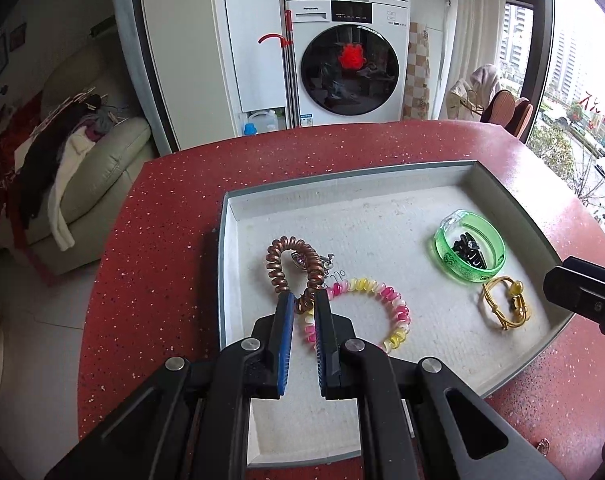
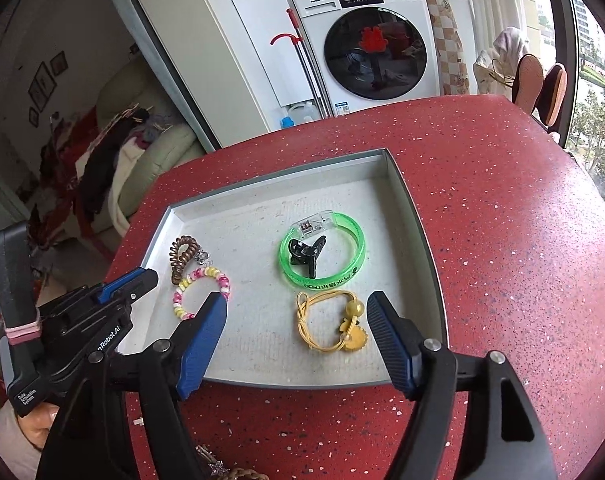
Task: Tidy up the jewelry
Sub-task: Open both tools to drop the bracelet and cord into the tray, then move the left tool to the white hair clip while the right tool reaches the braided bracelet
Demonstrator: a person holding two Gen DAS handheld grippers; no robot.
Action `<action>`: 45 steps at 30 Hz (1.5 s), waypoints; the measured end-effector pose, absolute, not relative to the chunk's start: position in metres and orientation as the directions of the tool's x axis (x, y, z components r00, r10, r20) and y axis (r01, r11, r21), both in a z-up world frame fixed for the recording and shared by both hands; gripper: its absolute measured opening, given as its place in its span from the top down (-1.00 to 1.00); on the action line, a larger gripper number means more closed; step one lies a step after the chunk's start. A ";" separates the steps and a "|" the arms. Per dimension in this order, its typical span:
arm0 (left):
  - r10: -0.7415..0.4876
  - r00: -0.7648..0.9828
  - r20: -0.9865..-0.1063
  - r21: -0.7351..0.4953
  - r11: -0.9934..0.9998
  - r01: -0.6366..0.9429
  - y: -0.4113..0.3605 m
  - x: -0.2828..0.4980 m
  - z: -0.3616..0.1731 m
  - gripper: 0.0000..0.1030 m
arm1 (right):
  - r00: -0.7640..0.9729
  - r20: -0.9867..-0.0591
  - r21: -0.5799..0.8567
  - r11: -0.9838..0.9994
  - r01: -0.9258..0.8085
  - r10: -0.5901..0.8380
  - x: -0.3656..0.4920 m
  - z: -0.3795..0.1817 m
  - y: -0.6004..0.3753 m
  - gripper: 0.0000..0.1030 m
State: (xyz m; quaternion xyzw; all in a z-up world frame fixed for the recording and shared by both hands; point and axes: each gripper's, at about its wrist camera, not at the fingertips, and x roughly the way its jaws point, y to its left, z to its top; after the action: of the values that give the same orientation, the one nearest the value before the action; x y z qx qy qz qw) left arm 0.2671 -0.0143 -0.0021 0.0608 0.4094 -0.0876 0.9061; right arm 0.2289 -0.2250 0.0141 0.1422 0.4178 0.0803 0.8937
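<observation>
A shallow grey tray (image 2: 416, 216) with a pale liner sits on the red tabletop (image 2: 502, 220) and holds all the jewelry. At its left side a brown coiled band (image 1: 298, 264) lies touching a pink, yellow and white coiled band (image 1: 366, 312), with a small silver piece (image 1: 325, 260) just beside the brown coil. To the right a translucent green bangle (image 2: 322, 256) lies flat with a black hair clip (image 2: 306, 254) inside its ring, and just in front of it lies a yellow cord bracelet (image 2: 330, 326) with gold beads.
</observation>
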 end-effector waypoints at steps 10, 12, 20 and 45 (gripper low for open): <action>-0.095 0.721 -0.686 0.044 0.984 0.172 -0.002 0.247 0.019 -1.00 | 0.675 -0.683 0.341 0.939 -0.044 0.279 0.211 0.028 -0.222 -0.59; -0.098 0.724 -0.683 0.040 0.984 0.171 0.001 0.244 0.021 -1.00 | 0.694 -0.664 0.349 0.936 -0.042 0.279 0.206 0.032 -0.223 -0.78; -0.129 0.697 -0.706 0.007 0.982 0.189 0.007 0.229 0.017 -1.00 | 0.745 -0.621 0.313 0.948 -0.048 0.243 0.185 0.042 -0.222 -1.00; -0.103 0.589 -0.802 0.037 0.975 0.221 0.028 0.174 -0.025 -1.00 | 0.595 -0.767 0.276 0.961 -0.030 0.239 0.129 -0.002 -0.216 -1.00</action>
State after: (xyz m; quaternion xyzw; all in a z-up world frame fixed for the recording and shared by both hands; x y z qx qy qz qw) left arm 0.1742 0.0282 -0.0252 0.0663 0.4441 -0.0911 0.8889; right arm 0.1292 -0.2164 -0.0017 0.1177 0.4433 0.0761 0.8853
